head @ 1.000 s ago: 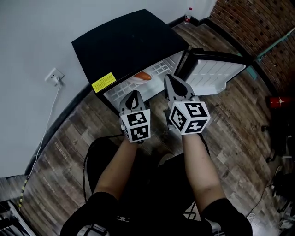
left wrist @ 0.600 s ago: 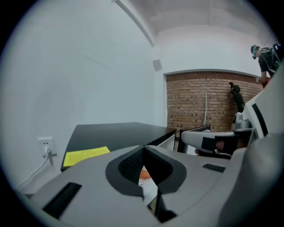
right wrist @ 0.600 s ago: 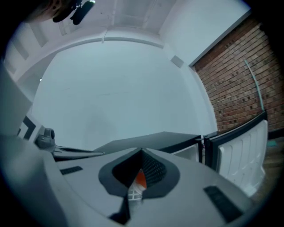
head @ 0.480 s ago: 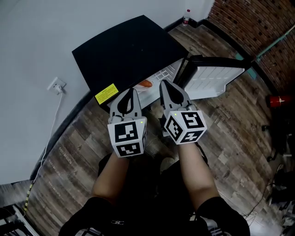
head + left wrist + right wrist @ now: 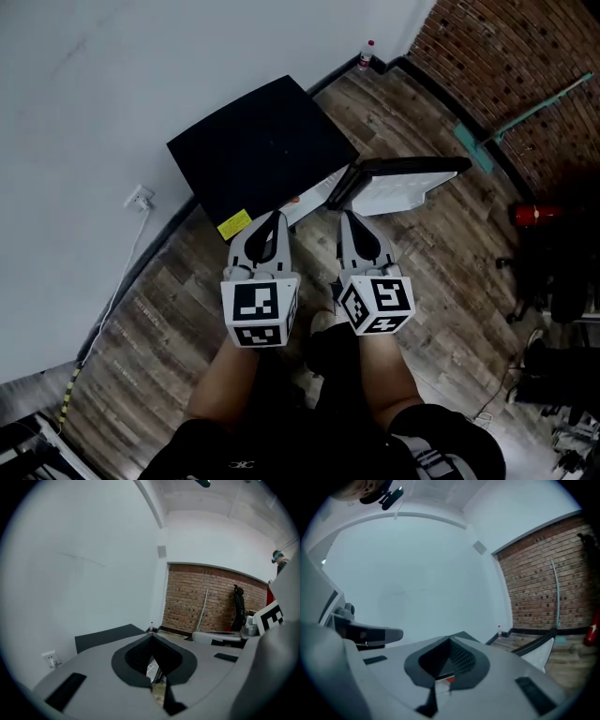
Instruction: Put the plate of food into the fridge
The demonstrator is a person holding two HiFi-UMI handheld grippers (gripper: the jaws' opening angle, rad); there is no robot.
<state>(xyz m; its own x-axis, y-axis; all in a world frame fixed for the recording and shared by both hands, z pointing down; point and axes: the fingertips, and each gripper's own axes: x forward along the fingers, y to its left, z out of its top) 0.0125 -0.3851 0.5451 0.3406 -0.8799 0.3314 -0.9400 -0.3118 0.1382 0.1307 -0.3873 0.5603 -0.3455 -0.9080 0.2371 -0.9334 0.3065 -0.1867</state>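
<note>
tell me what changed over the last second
Both the left tongs and right tongs rose up and back from the fridge, shut and empty; nothing was grabbed or released. The fridge door stayed open, with the plate of food still inside.

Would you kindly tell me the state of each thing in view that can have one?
fridge door: open, swung wide to the side.
fridge: upright against the wall, inside exposed.
plate of food: inside the fridge, only a sliver showing.
left tongs: shut, empty.
right tongs: shut, empty.
bottle: upright in the corner.
wall socket: cable plugged in.
</note>
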